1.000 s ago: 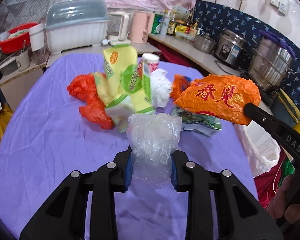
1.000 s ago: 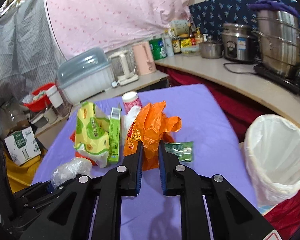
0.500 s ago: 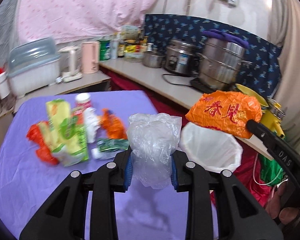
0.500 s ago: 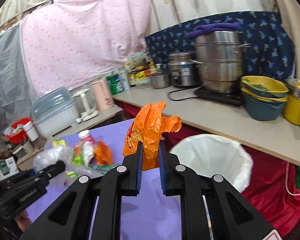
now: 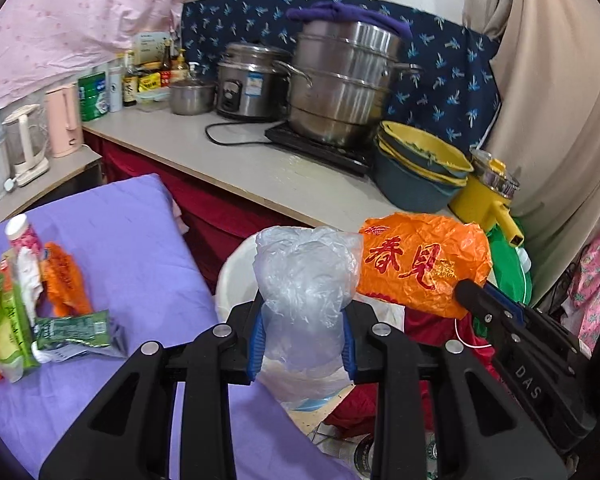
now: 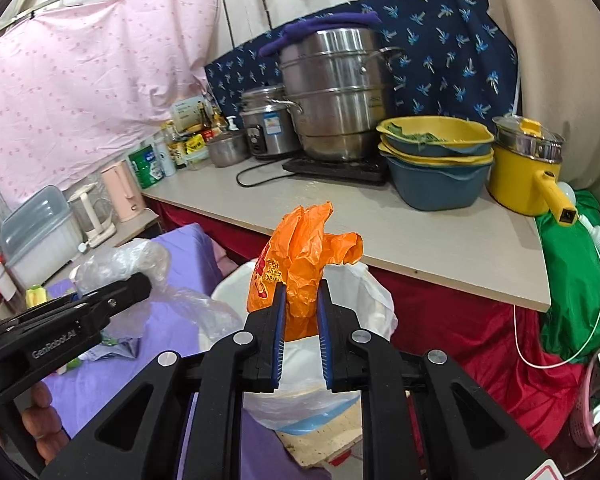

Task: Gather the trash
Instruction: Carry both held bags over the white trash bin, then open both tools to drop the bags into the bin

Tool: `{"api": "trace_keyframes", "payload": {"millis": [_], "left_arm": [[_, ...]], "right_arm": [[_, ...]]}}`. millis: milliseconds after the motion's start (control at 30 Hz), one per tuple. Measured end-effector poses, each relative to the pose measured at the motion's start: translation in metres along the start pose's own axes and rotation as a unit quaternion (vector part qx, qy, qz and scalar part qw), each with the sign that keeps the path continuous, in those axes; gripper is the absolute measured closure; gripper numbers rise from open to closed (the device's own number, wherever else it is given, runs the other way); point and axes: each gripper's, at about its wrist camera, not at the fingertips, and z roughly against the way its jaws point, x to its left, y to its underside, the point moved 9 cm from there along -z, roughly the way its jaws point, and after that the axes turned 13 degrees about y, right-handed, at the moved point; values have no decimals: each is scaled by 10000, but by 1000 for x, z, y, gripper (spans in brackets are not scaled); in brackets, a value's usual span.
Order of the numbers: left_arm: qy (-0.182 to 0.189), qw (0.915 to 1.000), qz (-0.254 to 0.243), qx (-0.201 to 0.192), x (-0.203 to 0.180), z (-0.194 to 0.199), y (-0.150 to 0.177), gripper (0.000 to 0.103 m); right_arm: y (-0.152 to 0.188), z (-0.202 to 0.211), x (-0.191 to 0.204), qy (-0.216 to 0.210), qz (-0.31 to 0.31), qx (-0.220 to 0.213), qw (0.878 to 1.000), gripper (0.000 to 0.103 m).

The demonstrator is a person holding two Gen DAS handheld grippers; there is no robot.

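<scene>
We have swung both loads off the tabletop (image 5: 132, 240) to the bin (image 6: 364, 300). Our left gripper (image 5: 304, 344) is clamped on the clear bag (image 5: 306, 276), the right gripper (image 6: 302, 344) on the orange bag (image 6: 300, 264); both hang over its mouth, ready to drop.

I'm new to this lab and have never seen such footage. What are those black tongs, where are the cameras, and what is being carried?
No robot here: a person holds a hand-operated two-finger gripper in each hand, each with a fisheye camera looking along its fingers. The left gripper is shut on a crumpled clear plastic bag. The right gripper is shut on an orange plastic bag. Both hang near a white-lined trash bin beside the purple-covered table. On the table lie a green wrapper, a yellow-green package and other litter.
</scene>
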Motion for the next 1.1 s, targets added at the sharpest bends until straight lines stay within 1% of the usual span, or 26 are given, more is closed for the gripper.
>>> {"api": "trace_keyframes", "payload": {"millis": [133, 233, 267, 333, 367, 400, 433, 500, 567, 667, 800, 933, 1100], "left_arm": [[37, 9998, -10, 220, 0, -25, 2, 73], [58, 9994, 5, 333, 1, -40, 4, 70], [56, 9993, 11, 368, 3, -43, 4, 68], [-30, 9994, -1, 340, 7, -45, 3, 56], [-77, 9995, 6, 318, 10, -45, 2, 52], [-126, 9995, 40, 274, 13, -43, 0, 45], [-144, 9996, 77, 233, 16, -41, -1, 42], [-193, 9996, 158, 156, 23, -35, -3, 36], [-269, 9994, 218, 73, 30, -28, -6, 35], [-373, 9989, 274, -12, 38, -18, -8, 35], [-523, 9979, 356, -126, 48, -1, -7, 35], [-664, 9965, 449, -255, 60, 20, -4, 35], [-922, 9932, 610, -374, 83, 49, 5, 35]], "right_arm": [[6, -18, -3, 54, -1, 139, 9999, 88], [9, -29, 1, 19, 4, 224, 9997, 85], [10, -32, 1, 12, -23, 215, 9998, 85], [10, -34, 4, -8, -42, 218, 9998, 82], [9, -34, 5, -18, -66, 215, 9997, 77], [8, -34, 5, -43, -102, 205, 9997, 74], [6, -33, 6, -59, -129, 193, 9997, 70], [3, -29, 7, -75, -185, 137, 9997, 66], [-1, -25, 8, -97, -210, 97, 9997, 62], [-4, -16, 13, -118, -190, 5, 9997, 57], [-5, -4, 23, -214, -157, -46, 9996, 56], [-4, 9, 38, -271, -34, -140, 9995, 52], [1, 22, 60, -453, 82, -156, 9988, 51]]}}
